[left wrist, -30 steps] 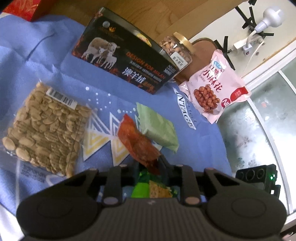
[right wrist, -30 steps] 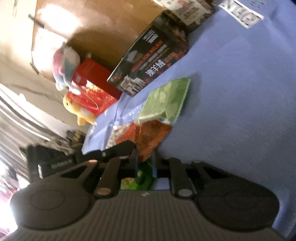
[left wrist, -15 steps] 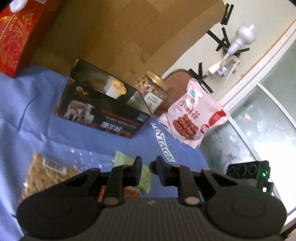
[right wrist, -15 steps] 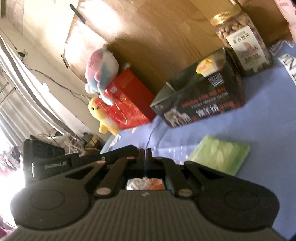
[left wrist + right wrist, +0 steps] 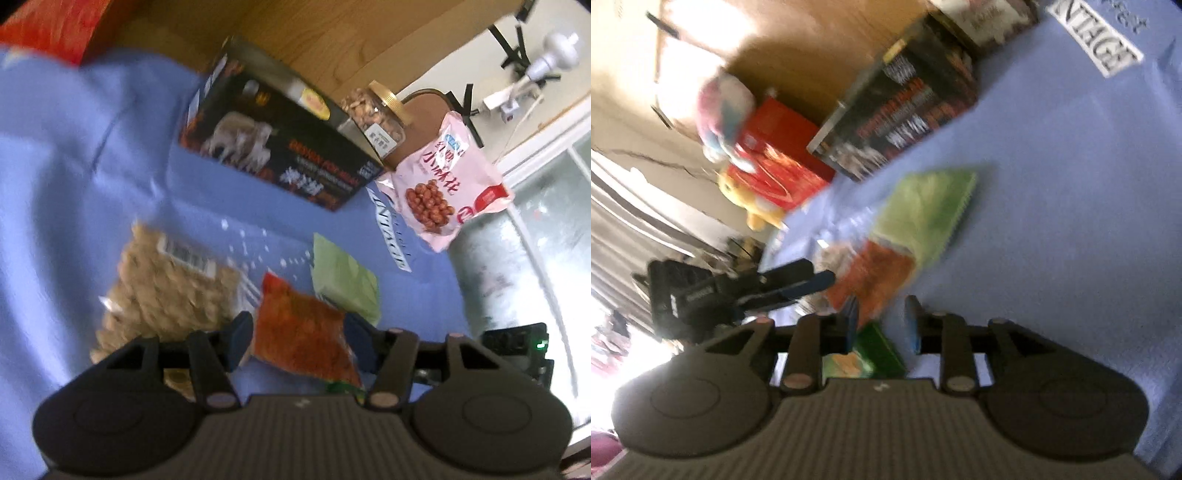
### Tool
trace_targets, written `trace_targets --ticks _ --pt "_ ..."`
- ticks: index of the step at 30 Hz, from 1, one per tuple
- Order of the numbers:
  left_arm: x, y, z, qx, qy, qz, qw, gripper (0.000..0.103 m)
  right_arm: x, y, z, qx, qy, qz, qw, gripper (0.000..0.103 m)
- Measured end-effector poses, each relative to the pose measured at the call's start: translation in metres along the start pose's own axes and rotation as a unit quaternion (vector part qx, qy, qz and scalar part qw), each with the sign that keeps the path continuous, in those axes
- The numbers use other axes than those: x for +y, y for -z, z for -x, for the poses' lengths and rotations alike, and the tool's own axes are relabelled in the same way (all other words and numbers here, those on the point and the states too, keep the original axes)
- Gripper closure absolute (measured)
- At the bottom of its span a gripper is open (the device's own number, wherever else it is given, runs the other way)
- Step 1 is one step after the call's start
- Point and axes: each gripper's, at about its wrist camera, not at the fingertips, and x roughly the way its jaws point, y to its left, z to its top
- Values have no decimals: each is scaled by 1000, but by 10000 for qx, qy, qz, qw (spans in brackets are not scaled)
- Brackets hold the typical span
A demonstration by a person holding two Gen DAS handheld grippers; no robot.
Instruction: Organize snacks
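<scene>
Blue cloth [image 5: 74,177]; left view: pink bag [image 5: 448,181]

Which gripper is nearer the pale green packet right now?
Left, though narrowly. The left gripper straddles the orange-red packet lying against the pale green packet; the right gripper sits further back along that orange-red packet.

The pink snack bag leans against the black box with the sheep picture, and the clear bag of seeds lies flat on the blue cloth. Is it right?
Not quite. In the left wrist view the pink snack bag leans by the nut jar, right of the black box. The bag of seeds does lie flat on the blue cloth.
</scene>
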Motion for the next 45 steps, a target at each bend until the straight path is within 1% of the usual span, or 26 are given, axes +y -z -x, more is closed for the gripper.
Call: trace_targets --ticks 2,5,7,9,10,11,12,13,14,16,19,21,22,25,27,29,31,33,34,35,36,37,39,40,42,45 --pt "3 2 -2 -68 108 113 9999 47 7 -2 -13 17 -85 1 10000 72" --pt "1 4 -3 -138 82 92 9998 47 14 -4 -33 -89 -193 87 9997 71" --pt "1 5 -2 -204 89 116 9997 47 14 -6 -41 -200 -322 -4 9993 71" --pt "4 4 -1 -277 117 189 9994 49 11 -8 -43 -302 -426 -156 9985 73" --pt "5 4 0 -340 87 249 9991 58 9 -9 -43 -343 -467 -227 9981 73" --pt "7 4 0 -395 18 311 9987 74 7 -9 -41 -374 -472 -270 9978 77" --pt "9 4 0 -444 -96 358 9983 82 5 -9 -39 -394 -473 -272 9977 78" --pt "12 4 -1 -479 -158 412 9979 95 6 -9 -38 -414 -484 -242 9977 78" --pt "16 5 0 -518 -153 516 9972 96 7 -8 -37 -429 -463 -187 9978 78" --pt "24 6 1 -578 51 784 9952 97 7 -8 -35 -426 -432 -92 9981 77" --pt "24 9 11 -795 289 748 9936 99 7 -5 -30 -476 -483 -67 9977 73" --pt "24 10 21 -946 466 707 9919 99 4 -3 -24 -590 -493 -100 9970 67" --pt "24 10 25 -999 536 724 9909 99 4 -2 -22 -637 -493 -110 9967 66" --pt "34 12 32 -1022 976 987 9850 99 5 -1 -19 -685 -588 -130 9958 57" --pt "37 13 32 -1021 1169 1141 9813 99 9 -1 -21 -686 -597 -67 9958 48" --pt "36 15 32 -997 1357 1174 9787 99 15 0 -24 -669 -548 53 9962 44" --pt "31 15 30 -995 1448 1132 9779 99 19 0 -27 -631 -522 133 9966 43" --pt "24 14 31 -982 1464 1040 9788 99 17 0 -30 -568 -711 17 9959 42" --pt "20 13 30 -966 1478 977 9794 99 15 -1 -32 -481 -913 -106 9946 44" --pt "15 11 30 -977 1418 903 9809 98 14 -2 -33 -443 -1059 -175 9932 55" --pt "11 9 30 -1003 1327 801 9828 98 16 -4 -32 -456 -1095 -176 9928 58" --pt "8 5 30 -1016 1247 704 9845 98 21 -7 -29 -526 -1023 -63 9933 59" --pt "-1 -6 27 -1061 1122 541 9865 98 35 -16 -24 -711 -861 287 9933 64" --pt "-5 -12 27 -1102 1069 447 9871 97 41 -22 -21 -811 -780 438 9927 65" --pt "-16 -28 24 -1276 885 213 9876 97 57 -39 -18 -1010 -594 752 9903 68" --pt "-35 -56 21 -1645 484 -256 9848 96 72 -71 -21 -1219 -419 1089 9857 72"
